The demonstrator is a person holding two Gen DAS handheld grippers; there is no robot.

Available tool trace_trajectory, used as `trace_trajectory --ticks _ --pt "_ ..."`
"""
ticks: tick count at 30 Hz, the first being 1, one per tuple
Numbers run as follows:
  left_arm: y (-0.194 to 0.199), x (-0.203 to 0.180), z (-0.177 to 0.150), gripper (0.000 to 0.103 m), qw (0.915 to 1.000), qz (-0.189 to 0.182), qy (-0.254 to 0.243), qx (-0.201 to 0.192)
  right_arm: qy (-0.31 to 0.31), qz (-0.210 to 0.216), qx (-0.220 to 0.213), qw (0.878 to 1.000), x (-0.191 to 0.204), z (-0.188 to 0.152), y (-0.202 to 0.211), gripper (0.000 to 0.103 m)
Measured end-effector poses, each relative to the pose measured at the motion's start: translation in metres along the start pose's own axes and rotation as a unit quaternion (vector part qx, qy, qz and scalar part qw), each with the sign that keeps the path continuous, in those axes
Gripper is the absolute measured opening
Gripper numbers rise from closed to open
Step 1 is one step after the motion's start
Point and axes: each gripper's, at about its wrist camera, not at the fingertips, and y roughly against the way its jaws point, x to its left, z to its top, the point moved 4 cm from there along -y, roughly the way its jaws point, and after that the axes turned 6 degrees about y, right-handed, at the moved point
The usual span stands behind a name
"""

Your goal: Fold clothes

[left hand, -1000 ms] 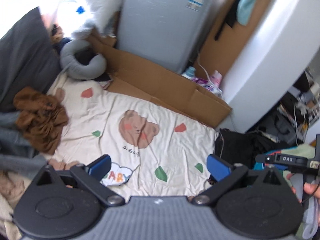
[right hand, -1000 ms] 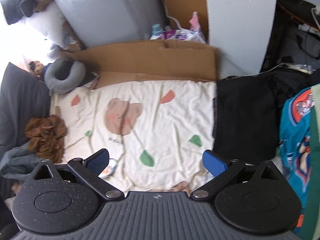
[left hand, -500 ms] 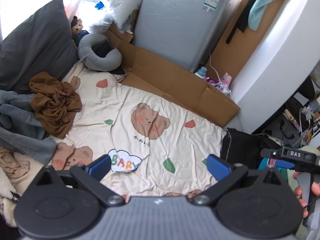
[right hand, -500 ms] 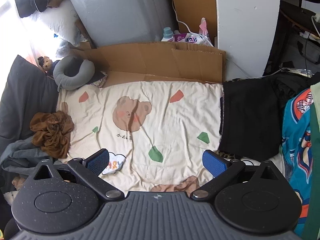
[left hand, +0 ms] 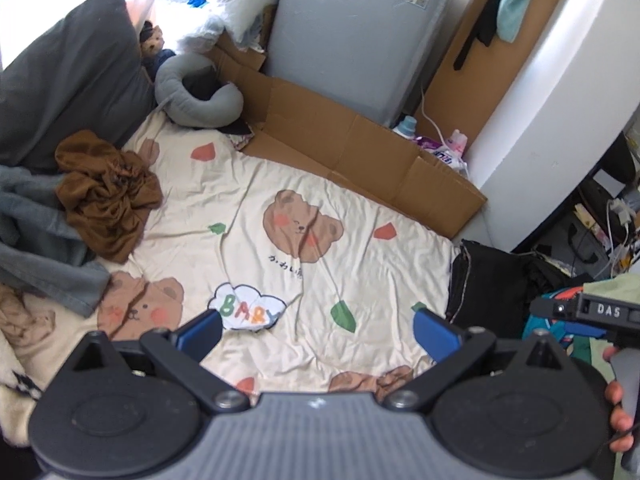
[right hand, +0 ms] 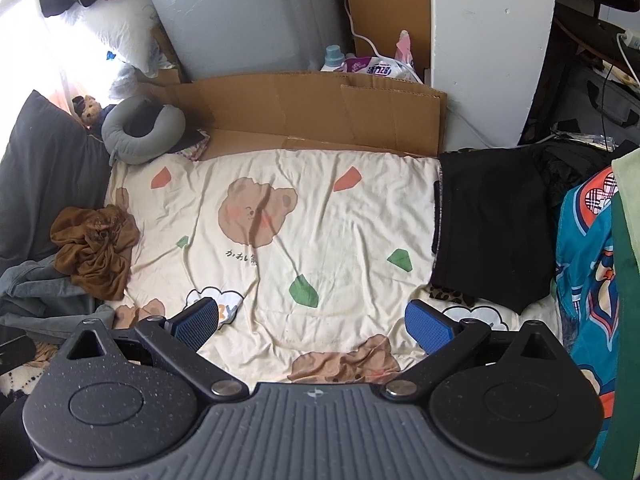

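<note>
A cream bear-print sheet covers the bed. Above it, the left gripper and right gripper hover spread wide, holding nothing. Farther left lies one crumpled brown garment; right, one black garment lies flat.

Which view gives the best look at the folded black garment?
The right wrist view: the black garment lies fully visible, flat on the bedsheet's right edge. The left wrist view shows it smaller and foreshortened.
</note>
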Motion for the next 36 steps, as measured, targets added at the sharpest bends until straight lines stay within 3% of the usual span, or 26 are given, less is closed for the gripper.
trace_trajectory --ticks 5,10,36 --pt "-0.002 0.001 0.002 0.103 0.9998 0.012 0.012 -0.007 0.012 -0.004 0.006 1.0 0.008 -0.005 -0.001 0.102" --pt "-0.003 -0.003 0.003 0.102 0.9986 0.049 -0.001 -0.018 0.024 -0.008 0.012 1.0 0.016 -0.01 -0.001 0.102" --pt "-0.016 -0.032 -0.005 0.099 0.9942 0.087 -0.063 -0.007 0.038 -0.022 0.02 0.999 0.017 -0.023 0.003 0.102"
